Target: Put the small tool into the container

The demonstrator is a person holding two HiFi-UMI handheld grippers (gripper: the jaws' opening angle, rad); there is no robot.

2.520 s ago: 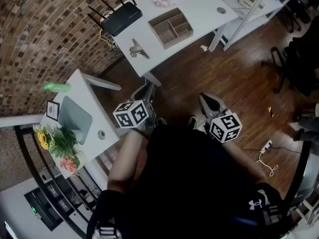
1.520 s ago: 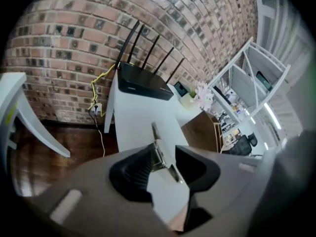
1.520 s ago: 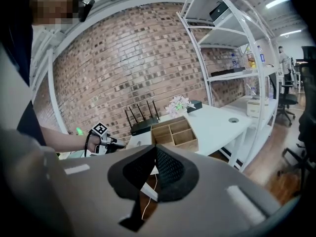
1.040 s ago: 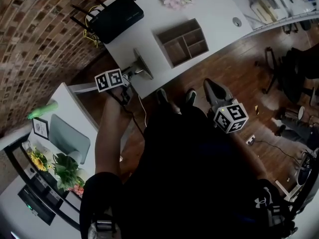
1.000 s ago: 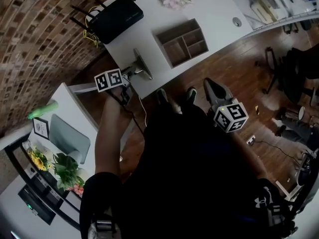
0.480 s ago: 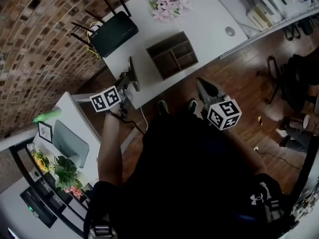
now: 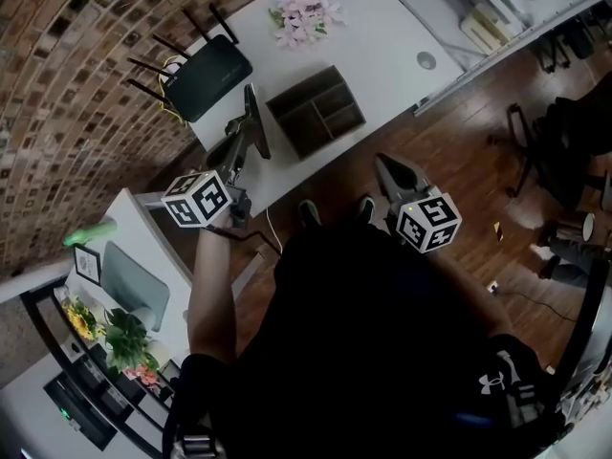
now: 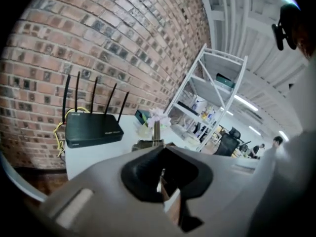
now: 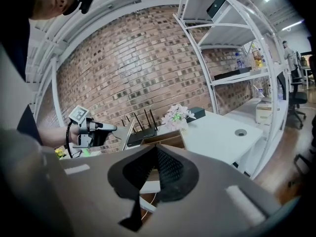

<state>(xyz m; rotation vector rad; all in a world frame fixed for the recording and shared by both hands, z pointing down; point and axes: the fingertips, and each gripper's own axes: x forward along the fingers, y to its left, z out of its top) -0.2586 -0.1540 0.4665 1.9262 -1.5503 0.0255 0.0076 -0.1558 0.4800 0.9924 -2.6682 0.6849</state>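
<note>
The small tool (image 7: 254, 122), a thin dark blade with a grey handle, is off the white table (image 7: 382, 36) and stands nearly upright in my left gripper (image 7: 236, 151), which is shut on it. It hangs just left of the wooden container (image 7: 316, 111), a tray with several compartments. In the left gripper view a pale and brown part of the tool (image 8: 169, 197) shows between the closed jaws. The right gripper view shows the left gripper (image 9: 94, 128) beside the container (image 9: 167, 138). My right gripper (image 7: 390, 172) is shut and empty, off the table's near edge.
A black router (image 7: 196, 65) with several antennas stands at the table's left back corner, pink flowers (image 7: 304, 8) behind the container. A side table (image 7: 143, 228) with a green bottle (image 7: 91, 232) is at my left. White shelving (image 9: 232, 43) runs along the right.
My left gripper has closed on the tool at the table's near edge and lifted it. The tool now stands up beside the container. The right gripper has hardly moved.
</note>
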